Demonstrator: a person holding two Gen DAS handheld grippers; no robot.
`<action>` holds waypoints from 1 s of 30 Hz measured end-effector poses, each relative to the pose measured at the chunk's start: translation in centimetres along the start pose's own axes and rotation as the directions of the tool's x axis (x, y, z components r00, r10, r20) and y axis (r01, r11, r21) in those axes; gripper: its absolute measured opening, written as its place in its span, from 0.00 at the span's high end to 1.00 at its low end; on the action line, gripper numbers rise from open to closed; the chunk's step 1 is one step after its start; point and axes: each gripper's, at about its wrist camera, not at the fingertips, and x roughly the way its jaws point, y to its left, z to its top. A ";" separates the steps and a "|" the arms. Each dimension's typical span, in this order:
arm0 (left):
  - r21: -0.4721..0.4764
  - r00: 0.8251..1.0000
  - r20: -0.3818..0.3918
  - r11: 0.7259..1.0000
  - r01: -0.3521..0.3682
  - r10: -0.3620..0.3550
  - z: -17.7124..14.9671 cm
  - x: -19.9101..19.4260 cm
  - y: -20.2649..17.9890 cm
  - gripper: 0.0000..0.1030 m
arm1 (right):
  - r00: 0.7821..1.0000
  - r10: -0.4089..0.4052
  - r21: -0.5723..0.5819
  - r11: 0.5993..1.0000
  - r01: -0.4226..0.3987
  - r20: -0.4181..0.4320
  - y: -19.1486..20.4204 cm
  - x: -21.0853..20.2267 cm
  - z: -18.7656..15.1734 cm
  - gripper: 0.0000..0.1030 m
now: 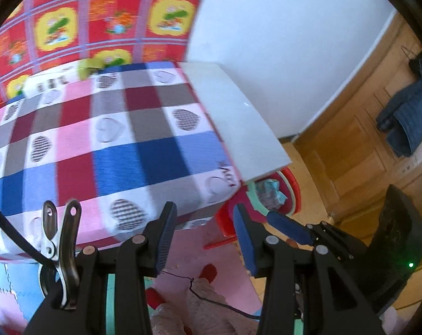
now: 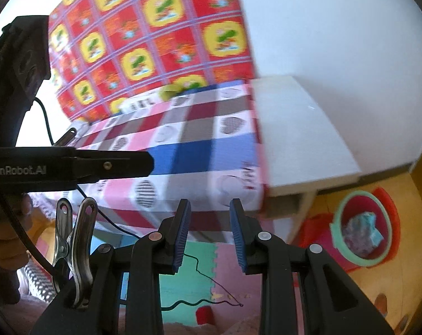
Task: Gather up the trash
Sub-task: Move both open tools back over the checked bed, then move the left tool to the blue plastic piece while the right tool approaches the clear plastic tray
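Note:
A red bin with a teal rim stands on the floor beside the table, with crumpled paper trash inside it. In the left wrist view the same bin shows partly under a white board, again with the trash in it. My left gripper is open with nothing between its blue pads. My right gripper is open and empty too. Both hang over the near edge of the checked table. A yellow-green thing and a white box lie at the table's far end.
A white board juts from the table's right side over the bin. A dark jacket hangs on a wooden door. Foam mats cover the floor. A thin black cable trails below. A red patterned cloth hangs behind.

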 end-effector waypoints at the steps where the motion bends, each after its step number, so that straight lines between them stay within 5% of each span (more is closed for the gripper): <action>1: -0.011 1.000 0.007 1.000 -0.013 0.013 -0.2 -0.6 0.8 0.58 | 1.000 0.013 -0.010 1.000 -0.013 0.000 0.8 0.1 0.1 0.71; 13: -0.209 0.985 0.077 0.968 -0.138 0.157 -0.3 -6.8 10.6 0.57 | 0.982 0.184 -0.141 0.972 -0.188 -0.037 9.8 3.1 3.7 0.71; 30: -0.470 0.920 0.090 0.831 -0.299 0.382 2.2 -11.2 21.5 0.57 | 0.923 0.353 -0.331 0.862 -0.383 -0.151 17.7 9.6 11.7 0.71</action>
